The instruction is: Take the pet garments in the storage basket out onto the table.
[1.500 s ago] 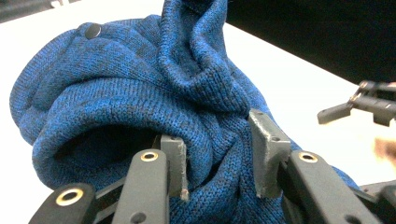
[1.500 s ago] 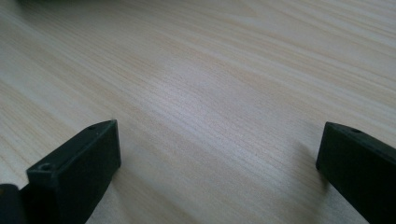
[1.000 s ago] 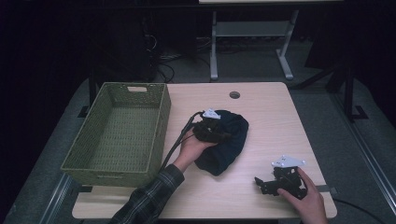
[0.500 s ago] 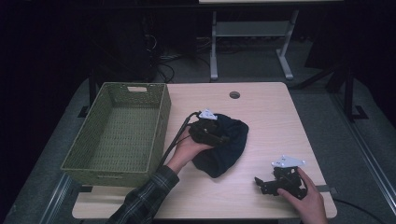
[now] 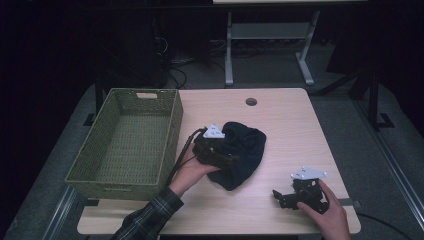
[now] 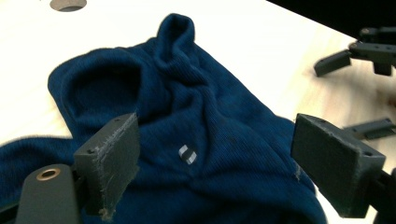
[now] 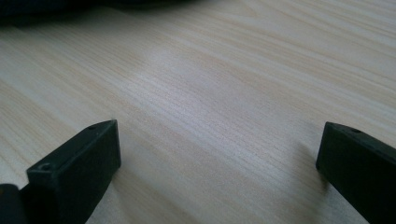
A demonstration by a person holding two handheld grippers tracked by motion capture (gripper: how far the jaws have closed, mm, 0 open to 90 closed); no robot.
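you have a light wood-grain table top with a round cable hole near its far edge. an empty green woven rectangular basket sits on its left part. beyond the table, a grey metal stand on dark floor.

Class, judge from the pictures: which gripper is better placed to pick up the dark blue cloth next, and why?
Left. The left gripper, jaws just opened, sits right over the cloth beside the basket. The right gripper rests open on bare table, apart from it.

Bare table right of cloth; basket blocks left.
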